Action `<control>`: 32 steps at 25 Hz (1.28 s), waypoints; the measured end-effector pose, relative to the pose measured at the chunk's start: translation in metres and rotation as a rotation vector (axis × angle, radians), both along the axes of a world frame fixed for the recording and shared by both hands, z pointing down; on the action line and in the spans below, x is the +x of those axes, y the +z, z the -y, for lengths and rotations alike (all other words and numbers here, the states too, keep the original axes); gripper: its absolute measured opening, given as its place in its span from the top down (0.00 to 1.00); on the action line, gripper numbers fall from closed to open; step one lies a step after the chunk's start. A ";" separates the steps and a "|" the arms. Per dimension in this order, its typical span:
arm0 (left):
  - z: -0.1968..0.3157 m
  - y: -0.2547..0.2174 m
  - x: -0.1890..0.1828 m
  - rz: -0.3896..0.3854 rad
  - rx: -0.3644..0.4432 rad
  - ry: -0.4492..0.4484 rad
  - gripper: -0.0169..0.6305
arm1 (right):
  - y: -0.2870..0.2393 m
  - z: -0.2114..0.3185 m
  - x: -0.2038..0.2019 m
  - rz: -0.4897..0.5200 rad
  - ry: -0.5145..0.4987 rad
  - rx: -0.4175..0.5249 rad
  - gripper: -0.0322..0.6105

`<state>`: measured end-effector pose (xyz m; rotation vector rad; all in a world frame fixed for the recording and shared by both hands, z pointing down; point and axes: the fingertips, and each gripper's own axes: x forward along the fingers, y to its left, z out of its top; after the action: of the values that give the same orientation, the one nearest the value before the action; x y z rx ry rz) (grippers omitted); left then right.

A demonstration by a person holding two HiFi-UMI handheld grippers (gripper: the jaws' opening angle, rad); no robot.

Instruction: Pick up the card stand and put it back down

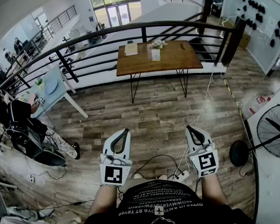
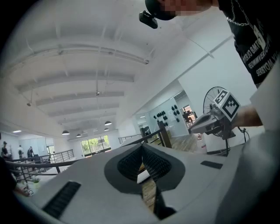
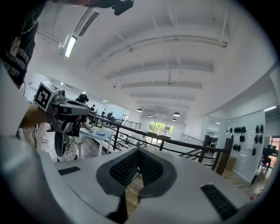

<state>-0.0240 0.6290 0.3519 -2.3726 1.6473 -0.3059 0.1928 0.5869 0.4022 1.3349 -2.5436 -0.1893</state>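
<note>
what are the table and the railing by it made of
Table top: seemingly wood, warm brown with faint grain, matte. Its thin black legs: probably metal rod. Railing: likely dark painted metal tube, smooth, with a slight sheen along the top rail.

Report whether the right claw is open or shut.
Shut. In the right gripper view the right claw has its jaws together at the tips, with nothing held between them.

Wooden table point(image 1: 143, 63) by the black railing point(image 1: 232, 41) — standing fan point(image 1: 273, 132) at right
</note>
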 end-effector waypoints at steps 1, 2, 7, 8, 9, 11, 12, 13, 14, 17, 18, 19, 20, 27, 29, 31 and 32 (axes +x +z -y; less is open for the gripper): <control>0.001 0.001 0.001 -0.003 -0.001 -0.003 0.93 | 0.002 0.000 0.000 0.004 -0.007 -0.003 0.93; 0.002 0.002 0.002 -0.006 -0.001 -0.005 0.93 | 0.003 0.000 0.001 0.010 -0.014 -0.008 0.93; 0.010 0.011 0.016 0.005 -0.006 0.005 0.93 | 0.007 -0.001 0.010 0.068 -0.047 -0.033 0.93; 0.011 0.013 0.019 0.011 -0.003 0.004 0.93 | 0.009 0.000 0.013 0.073 -0.051 -0.038 0.93; 0.011 0.015 0.021 0.014 0.006 -0.002 0.93 | 0.012 0.001 0.016 0.075 -0.053 -0.042 0.93; 0.011 0.016 0.021 0.012 0.038 -0.031 0.93 | 0.018 0.004 0.021 0.079 -0.058 -0.049 0.93; 0.011 0.016 0.020 0.011 0.050 -0.045 0.93 | 0.019 0.005 0.023 0.083 -0.060 -0.052 0.93; 0.011 0.016 0.019 0.011 0.055 -0.056 0.93 | 0.020 0.006 0.024 0.088 -0.062 -0.053 0.93; 0.011 0.017 0.019 0.012 0.054 -0.065 0.94 | 0.020 0.006 0.025 0.092 -0.062 -0.055 0.93; 0.014 0.020 0.018 0.024 0.049 -0.084 0.93 | 0.024 0.009 0.031 0.093 -0.054 -0.068 0.93; 0.017 0.021 0.018 0.024 0.047 -0.089 0.93 | 0.027 0.010 0.033 0.093 -0.049 -0.073 0.93; 0.020 0.023 0.017 0.014 0.044 -0.091 0.94 | 0.030 0.012 0.035 0.093 -0.043 -0.077 0.93; 0.024 0.024 0.017 -0.004 0.040 -0.090 0.94 | 0.032 0.015 0.036 0.094 -0.038 -0.081 0.93; 0.061 0.040 0.022 -0.042 -0.013 -0.019 0.94 | 0.041 0.039 0.038 0.069 -0.003 -0.109 0.93; 0.076 0.040 0.023 -0.039 -0.015 0.001 0.93 | 0.039 0.054 0.035 0.065 0.004 -0.102 0.93; 0.094 0.041 0.021 -0.049 -0.014 0.018 0.94 | 0.038 0.071 0.032 0.063 0.013 -0.101 0.93; 0.104 0.042 0.019 -0.058 -0.012 0.026 0.94 | 0.037 0.080 0.029 0.063 0.016 -0.102 0.93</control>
<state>-0.0047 0.5255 0.3936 -2.4318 1.6425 -0.2459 0.2223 0.5071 0.4395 1.3425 -2.5548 -0.0140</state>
